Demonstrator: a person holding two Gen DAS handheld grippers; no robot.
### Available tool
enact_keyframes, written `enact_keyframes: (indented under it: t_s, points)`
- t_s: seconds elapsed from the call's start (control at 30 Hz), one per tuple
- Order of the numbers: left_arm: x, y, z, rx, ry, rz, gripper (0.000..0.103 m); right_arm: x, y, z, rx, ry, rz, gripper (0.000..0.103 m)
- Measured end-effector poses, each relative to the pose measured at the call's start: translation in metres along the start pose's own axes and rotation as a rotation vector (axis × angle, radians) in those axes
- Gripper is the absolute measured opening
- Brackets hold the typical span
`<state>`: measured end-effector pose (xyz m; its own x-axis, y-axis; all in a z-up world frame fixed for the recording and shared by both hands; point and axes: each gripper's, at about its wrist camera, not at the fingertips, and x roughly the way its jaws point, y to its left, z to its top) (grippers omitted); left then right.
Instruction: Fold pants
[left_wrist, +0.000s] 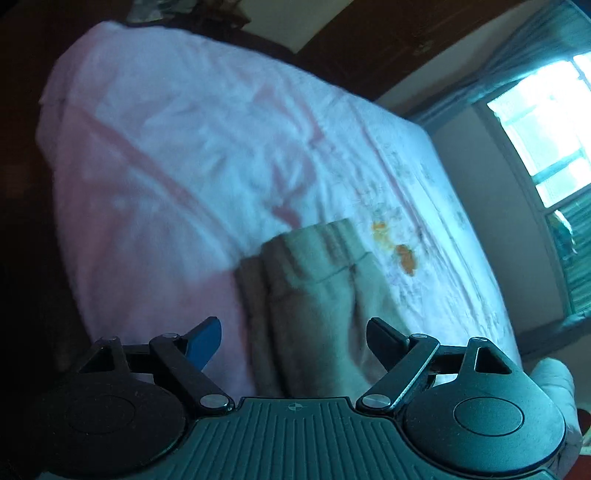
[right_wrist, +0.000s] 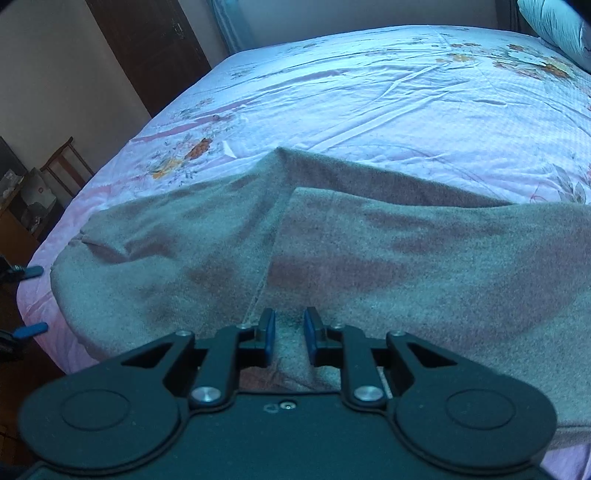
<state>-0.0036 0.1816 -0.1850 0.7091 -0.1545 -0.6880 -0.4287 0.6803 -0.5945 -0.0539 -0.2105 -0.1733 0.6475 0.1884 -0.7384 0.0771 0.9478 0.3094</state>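
1. Your right gripper (right_wrist: 289, 334) sits low over the near edge of the grey pants (right_wrist: 332, 266), its blue-padded fingers (right_wrist: 266, 334) nearly together with a ridge of the grey cloth between them; whether the pads actually press it, you cannot tell from this view.
2. Your left gripper (left_wrist: 293, 341) has its jaws spread wide and nothing clamped — the folded end of the pants (left_wrist: 314, 295) lies free on the bed beyond the fingertips.
3. The pants lie along the near side of the bed, one grey layer folded over another, its edge running on a slant away from your right gripper.
4. At the left rim of the right wrist view, two blue fingertips (right_wrist: 33, 272) of the left gripper show beside the mattress edge.
5. Beyond the pants stretches the pink floral bedsheet (right_wrist: 369, 103), creased.
6. Farther off — a dark wooden door (right_wrist: 147, 48), a wooden chair (right_wrist: 66, 162), a pillow (right_wrist: 554, 26) and a bright window (left_wrist: 546, 122).
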Motion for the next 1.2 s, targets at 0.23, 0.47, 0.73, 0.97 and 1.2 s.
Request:
enact_keyframes:
  t_s: [0.23,0.47,0.73,0.97,1.2]
  points:
    - [0.048,0.007,0.012,-0.102,0.126,0.019,0.086,0.0,-0.002,0.0,0.017,0.001,0.006,0.011]
    - [0.062,0.013,0.004,-0.129,0.103,-0.021,0.03,-0.002,0.003,-0.002,-0.01,-0.019,-0.01,0.009]
    - [0.05,0.012,0.001,-0.108,0.045,-0.042,0.02,0.004,0.014,-0.009,-0.1,-0.011,-0.037,0.004]
    - [0.014,-0.026,-0.001,0.049,-0.041,-0.128,0.018,0.012,0.018,-0.012,-0.156,0.002,-0.063,0.002]
    - [-0.023,-0.086,-0.018,0.253,-0.084,-0.285,0.018,0.013,0.014,-0.013,-0.135,0.0,-0.049,0.002]
